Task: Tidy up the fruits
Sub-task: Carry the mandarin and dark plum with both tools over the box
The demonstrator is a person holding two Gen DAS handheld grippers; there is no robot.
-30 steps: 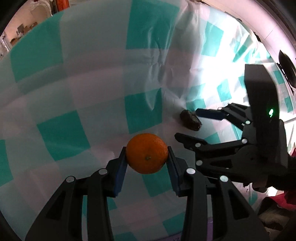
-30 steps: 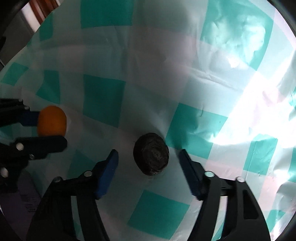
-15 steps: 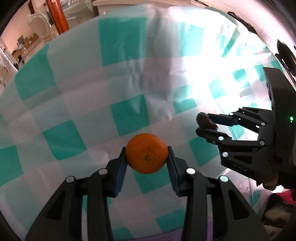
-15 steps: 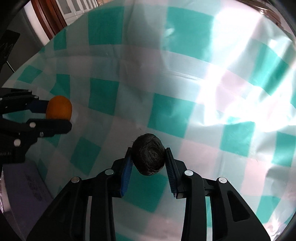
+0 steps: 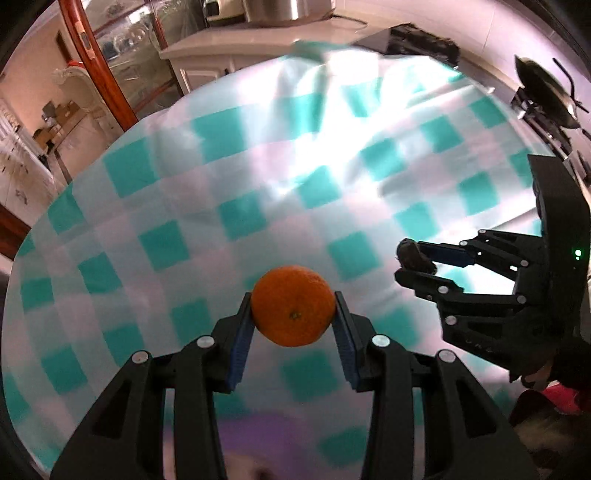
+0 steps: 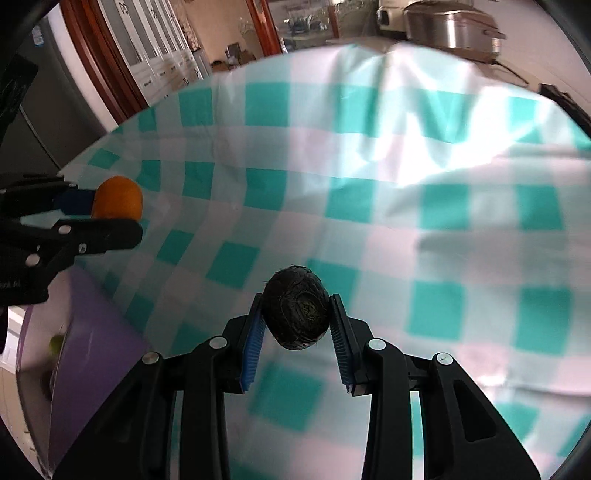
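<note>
— Two fruits aloft, one per gripper. Left wrist view first?
— Left gripper (image 5: 293, 317) pinching an orange (image 5: 293, 305) between its blue pads, stem dimple facing the camera. Held clear above the checked tablecloth (image 5: 166, 247), teal and white, over its near middle. Off to the right, the right gripper (image 5: 415, 264) seen side-on, clamped on a dark wrinkled fruit (image 5: 413, 255), toward the cloth's right edge.
— Anything else?
— Purple blur (image 5: 266, 435) at the near edge, under the fingers; cannot tell what. Dark pan (image 5: 546, 99) beyond the far right corner.
— And the right wrist view?
— Right gripper (image 6: 295, 319) pressed onto that same dark wrinkled fruit (image 6: 295, 308), blue pads against both flanks, lifted off the tablecloth (image 6: 406, 184). Left gripper (image 6: 107, 214) poking in from the left edge, nipping the orange (image 6: 117, 198) over the cloth's left border.
— Below it?
— Purple surface (image 6: 99, 350) past the near left corner, something small and greenish (image 6: 56, 344) blurred beside it. Steel cooker (image 6: 450, 26) behind the far edge.
</note>
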